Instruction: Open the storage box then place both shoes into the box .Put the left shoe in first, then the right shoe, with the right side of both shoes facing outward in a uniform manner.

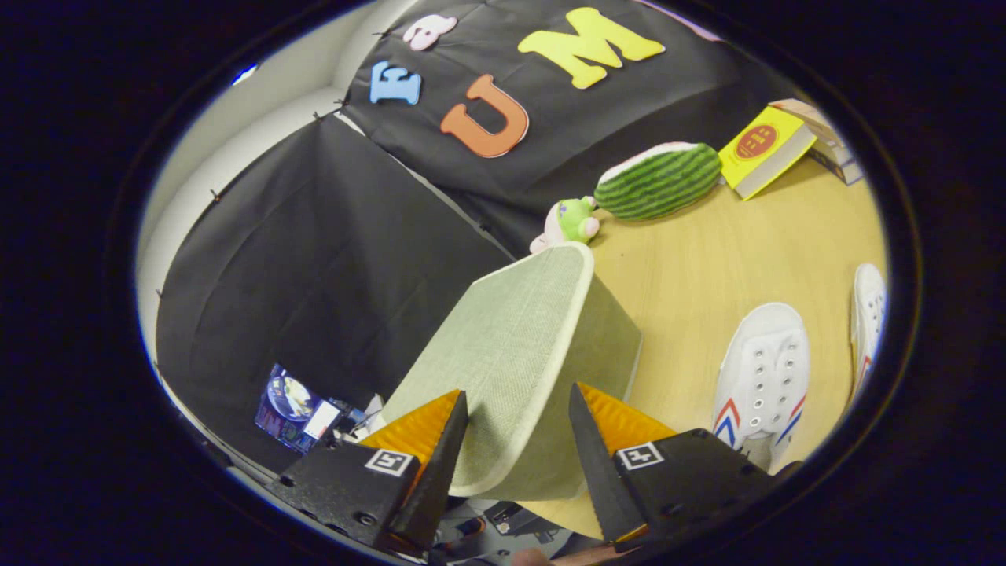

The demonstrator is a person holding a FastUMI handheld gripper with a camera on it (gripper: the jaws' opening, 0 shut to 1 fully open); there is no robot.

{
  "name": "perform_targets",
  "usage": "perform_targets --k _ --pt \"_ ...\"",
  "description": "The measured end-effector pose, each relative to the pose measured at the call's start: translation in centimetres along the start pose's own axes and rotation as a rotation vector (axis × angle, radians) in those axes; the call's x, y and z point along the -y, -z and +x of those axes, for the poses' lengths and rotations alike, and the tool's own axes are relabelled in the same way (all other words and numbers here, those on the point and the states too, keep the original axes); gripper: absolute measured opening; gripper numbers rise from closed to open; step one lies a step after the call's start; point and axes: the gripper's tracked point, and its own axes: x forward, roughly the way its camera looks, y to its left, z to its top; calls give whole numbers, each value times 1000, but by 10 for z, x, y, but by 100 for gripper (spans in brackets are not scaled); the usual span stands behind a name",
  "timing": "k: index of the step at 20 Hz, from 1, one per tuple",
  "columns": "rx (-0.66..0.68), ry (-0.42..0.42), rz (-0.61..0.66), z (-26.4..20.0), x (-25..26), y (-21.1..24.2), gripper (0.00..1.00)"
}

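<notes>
The pale green fabric storage box point(617, 346) stands on the wooden table, just ahead of my fingers. Its lid point(511, 354), with a cream rim, is tilted up off the box, and its near end sits between the fingers. My gripper point(519, 397) is shut on that end, one finger on the lid's face and the other at its rim. Beyond the fingers and beside the box, a white shoe point(762, 369) with red and blue stripes lies on the table. A second white shoe point(868, 314) lies past it.
A watermelon-shaped cushion point(660, 179) and a small green and pink plush toy point(570, 222) lie behind the box near the black cloth wall. A yellow book point(766, 149) leans on other books beyond the shoes. Bare wooden table point(707, 267) stretches between box and shoes.
</notes>
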Motion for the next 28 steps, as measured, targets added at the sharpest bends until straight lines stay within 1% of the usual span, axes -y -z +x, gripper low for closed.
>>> perform_targets --k 1,2,4,6,8,11,15,18,21,23,24,25,28 --pt "-1 -11 27 -1 -4 0 74" --pt "8 -9 48 -2 -5 -6 55" --pt "27 -17 81 -11 -8 -14 25" --pt "32 -23 86 -10 -15 -15 12" --pt "39 -31 84 -12 -25 -21 6" --pt "64 -66 50 -18 -55 -37 6" --pt "75 -102 -72 -12 -119 -61 6" --pt "44 -107 -181 7 -169 -66 6" --pt "-5 -98 -323 36 -214 -56 6" --pt "-29 -101 -389 57 -238 -47 7" --pt "-33 -101 -425 67 -248 -43 14" --pt "-39 -104 -459 73 -256 -39 17" --pt "-46 -117 -530 88 -273 -28 39"
